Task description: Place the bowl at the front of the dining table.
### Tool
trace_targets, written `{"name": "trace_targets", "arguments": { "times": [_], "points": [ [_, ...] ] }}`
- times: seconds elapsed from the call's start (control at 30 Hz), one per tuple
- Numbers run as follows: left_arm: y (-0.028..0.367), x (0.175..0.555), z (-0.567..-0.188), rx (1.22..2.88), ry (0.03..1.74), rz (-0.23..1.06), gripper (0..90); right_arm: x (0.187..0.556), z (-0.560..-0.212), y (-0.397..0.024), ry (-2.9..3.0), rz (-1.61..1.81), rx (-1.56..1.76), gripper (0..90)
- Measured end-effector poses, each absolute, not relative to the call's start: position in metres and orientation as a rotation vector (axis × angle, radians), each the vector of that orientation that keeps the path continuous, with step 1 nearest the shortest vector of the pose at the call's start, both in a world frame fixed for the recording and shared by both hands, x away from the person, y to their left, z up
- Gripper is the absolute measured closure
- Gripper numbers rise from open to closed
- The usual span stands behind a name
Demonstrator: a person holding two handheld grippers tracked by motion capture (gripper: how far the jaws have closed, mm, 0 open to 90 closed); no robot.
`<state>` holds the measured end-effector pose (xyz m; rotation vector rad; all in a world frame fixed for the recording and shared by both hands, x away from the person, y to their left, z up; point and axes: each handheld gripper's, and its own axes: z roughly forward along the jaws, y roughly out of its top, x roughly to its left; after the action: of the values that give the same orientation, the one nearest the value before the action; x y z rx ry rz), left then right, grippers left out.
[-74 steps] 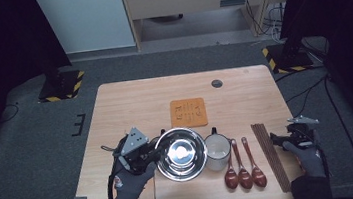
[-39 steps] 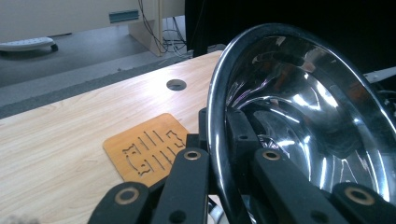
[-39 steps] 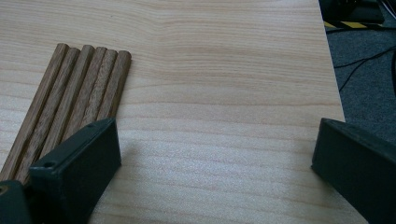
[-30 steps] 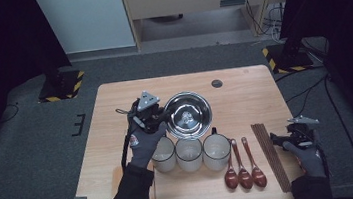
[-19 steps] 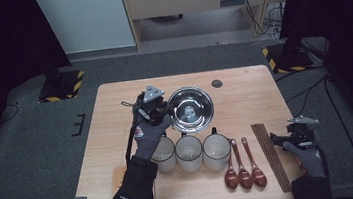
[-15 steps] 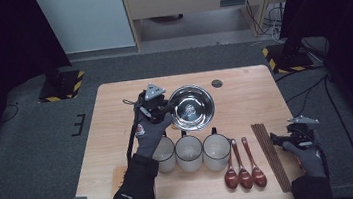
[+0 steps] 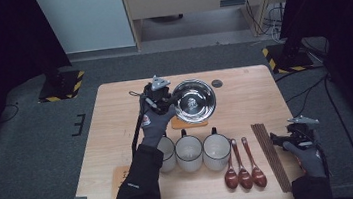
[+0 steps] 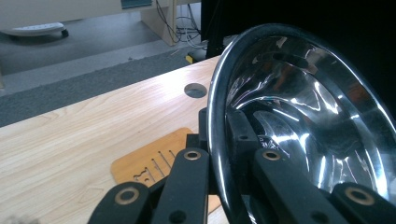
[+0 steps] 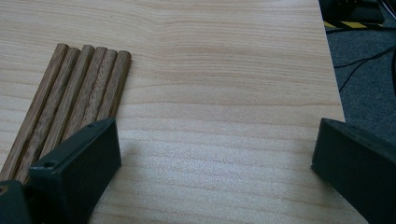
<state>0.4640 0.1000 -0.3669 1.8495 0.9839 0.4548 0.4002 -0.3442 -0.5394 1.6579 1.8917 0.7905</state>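
Observation:
My left gripper [image 7: 168, 99] is shut on the left rim of a shiny steel bowl [image 7: 194, 100] and holds it at the table's far middle, above the far edge of a small wooden board [image 7: 190, 123]. In the left gripper view the black jaws [image 8: 219, 144] pinch the rim, one inside the bowl [image 8: 303, 116] and one outside, with the wooden board [image 8: 149, 163] underneath. My right gripper [image 7: 289, 137] rests at the table's right edge, open. Its jaws [image 9: 215, 154] stand wide apart over bare wood beside a row of wooden chopsticks [image 9: 70, 98].
Three white mugs [image 7: 189, 153] stand in a row near the front. To their right lie three dark red spoons [image 7: 243, 172] and the chopsticks [image 7: 271, 156]. A small dark round disc [image 7: 217, 83] sits by the far edge. The left forearm reaches over the leftmost mug.
The left hand has carried the bowl from the front row to the far middle of the table, uncovering two mugs, and has drifted a little farther and rightward. The right gripper has stayed put.

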Motion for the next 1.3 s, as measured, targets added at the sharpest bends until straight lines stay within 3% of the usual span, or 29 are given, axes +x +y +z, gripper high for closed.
{"name": "trace_targets", "arguments": {
  "times": [0.93,1.3],
  "points": [
    [0.095,0.509,-0.385,1.869,1.073,0.431,85.6,0.4,-0.539,-0.344,1.892,0.791,1.656,1.0],
    [0.095,0.529,-0.408,1.907,1.138,0.41,85.5,0.401,-0.539,-0.344,1.892,0.791,1.656,1.0]
  ]
}}
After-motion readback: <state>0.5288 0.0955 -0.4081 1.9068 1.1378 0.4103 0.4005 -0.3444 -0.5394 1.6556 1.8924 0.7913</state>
